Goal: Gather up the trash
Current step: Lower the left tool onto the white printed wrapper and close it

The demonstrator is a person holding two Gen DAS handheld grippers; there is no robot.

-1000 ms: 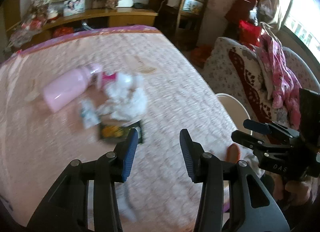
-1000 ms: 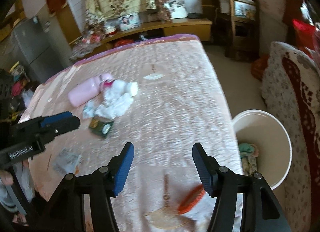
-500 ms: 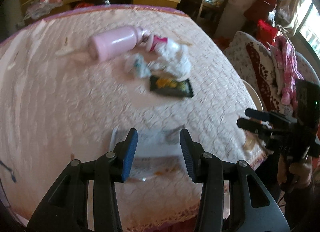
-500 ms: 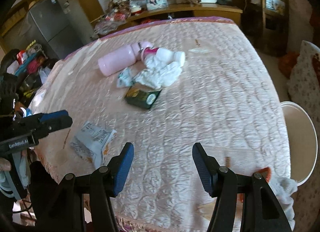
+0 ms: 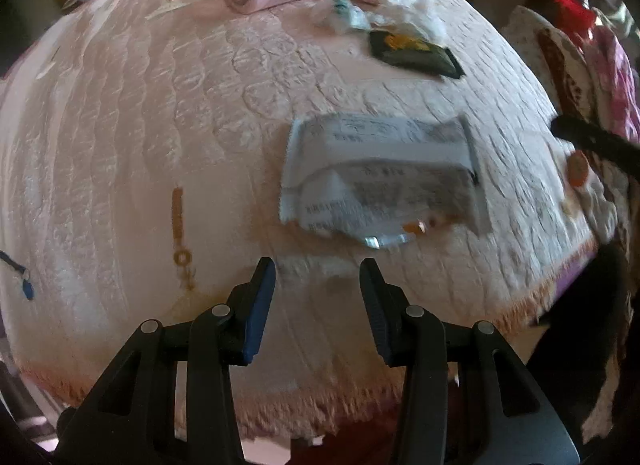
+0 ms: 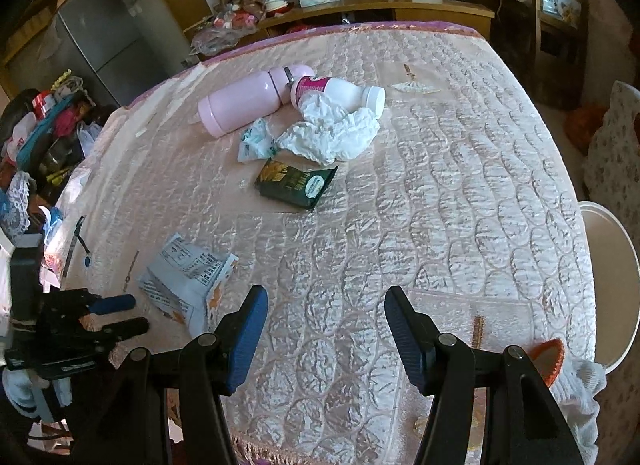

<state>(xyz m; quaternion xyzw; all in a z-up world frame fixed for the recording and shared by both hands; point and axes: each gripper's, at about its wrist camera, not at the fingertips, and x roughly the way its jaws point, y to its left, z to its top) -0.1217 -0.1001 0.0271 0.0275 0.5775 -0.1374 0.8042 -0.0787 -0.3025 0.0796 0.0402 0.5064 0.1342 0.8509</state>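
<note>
Nothing on the quilted table (image 6: 460, 193) looks collected yet. The left gripper (image 5: 318, 285) hangs with jaws apart and empty just short of the grey printed wrapper (image 5: 380, 181), probably the first pickup. Beyond that wrapper lie 4 more pieces: a dark sachet (image 6: 296, 183), crumpled tissue (image 6: 332, 133), a small white-green wrapper (image 6: 256, 141) and a white bottle (image 6: 340, 95), beside a pink flask (image 6: 244, 105). The right gripper (image 6: 326, 325) is spread, holding nothing, and the white bin (image 6: 612, 285) stands off the table's right edge

Print covers the grey-white wrapper (image 5: 380, 177) and the dark green packet (image 6: 296, 183) with its round white label on the table, and the pink-labelled white bottle (image 6: 336, 93), but none of it can be read.
</note>
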